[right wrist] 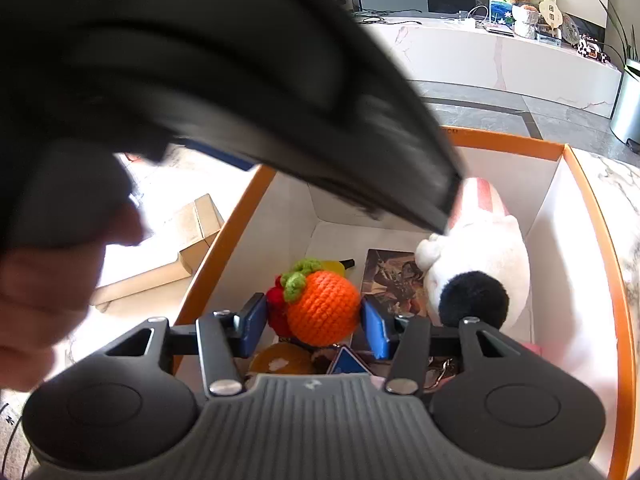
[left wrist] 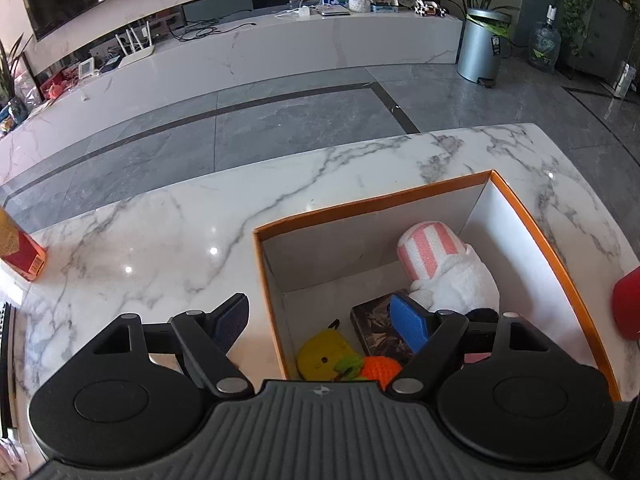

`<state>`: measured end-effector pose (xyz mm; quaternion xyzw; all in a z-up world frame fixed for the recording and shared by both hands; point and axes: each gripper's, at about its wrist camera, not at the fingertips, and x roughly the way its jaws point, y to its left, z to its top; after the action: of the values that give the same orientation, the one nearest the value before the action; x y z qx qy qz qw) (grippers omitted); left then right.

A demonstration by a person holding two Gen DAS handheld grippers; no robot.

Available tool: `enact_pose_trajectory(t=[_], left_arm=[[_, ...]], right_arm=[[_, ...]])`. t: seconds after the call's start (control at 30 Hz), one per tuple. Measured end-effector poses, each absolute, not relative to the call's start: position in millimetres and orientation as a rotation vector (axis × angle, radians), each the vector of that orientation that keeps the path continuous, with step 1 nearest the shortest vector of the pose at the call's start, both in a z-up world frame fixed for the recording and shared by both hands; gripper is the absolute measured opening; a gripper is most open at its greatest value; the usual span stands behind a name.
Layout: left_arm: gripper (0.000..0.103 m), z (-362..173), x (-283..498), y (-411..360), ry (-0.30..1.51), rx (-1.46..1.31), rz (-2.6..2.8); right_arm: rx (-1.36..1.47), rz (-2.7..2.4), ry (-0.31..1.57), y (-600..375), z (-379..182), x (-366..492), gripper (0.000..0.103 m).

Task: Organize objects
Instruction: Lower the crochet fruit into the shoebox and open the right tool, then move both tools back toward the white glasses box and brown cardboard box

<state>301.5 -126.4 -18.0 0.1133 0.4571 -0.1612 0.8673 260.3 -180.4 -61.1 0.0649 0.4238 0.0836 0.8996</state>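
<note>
The orange-rimmed box (left wrist: 532, 216) sits on the marble table (left wrist: 168, 240) and already holds most of the clutter: a white plush toy (right wrist: 480, 248) along the right wall, a dark picture card (right wrist: 394, 276) flat on the floor, and a yellow toy (left wrist: 324, 354) near the left wall.

The right hand-held gripper (right wrist: 316, 324) hangs low inside the box, its 2 blue pads set about halfway apart on either side of the crocheted orange (right wrist: 322, 306). Whether the pads actually press the yarn I cannot tell.

The left hand-held gripper (left wrist: 324, 322) stands wide apart and carries nothing, straddling the box's left wall.

If the orange is being placed, I would let it settle among the other toys before spreading the pads, then lift straight up so the pads do not drag the yarn. The left one should stay clear of the rim; it crowds the right camera's view, and a bump could shift the box.
</note>
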Motion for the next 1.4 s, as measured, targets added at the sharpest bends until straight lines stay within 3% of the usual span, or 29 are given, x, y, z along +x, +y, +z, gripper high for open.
enact_pose_trajectory(t=[0.67,0.77,0.8,1.07,1.4], left_arm=[[0.093,-39,281,-58,0.976,0.103,-0.319],[0.093,-40,282,-58,0.975,0.096,-0.328],[0.093,-40,282,-58,0.976,0.091,-0.331],[0.092,-33,276,-53,0.962,0.064,-0.347],[0.092,-6,252,-25,0.901,0.049,-0.311]], right_arm=[[0.181,0.115,0.929,-163,-73,280,0.056],[0.177,0.094,0.938,-171,-77,280,0.080],[0.182,0.100,0.935,-179,-75,282,0.083],[0.213,0.080,0.924,-189,-67,270,0.097],[0.218,0.086,0.855,-183,-38,243,0.100]])
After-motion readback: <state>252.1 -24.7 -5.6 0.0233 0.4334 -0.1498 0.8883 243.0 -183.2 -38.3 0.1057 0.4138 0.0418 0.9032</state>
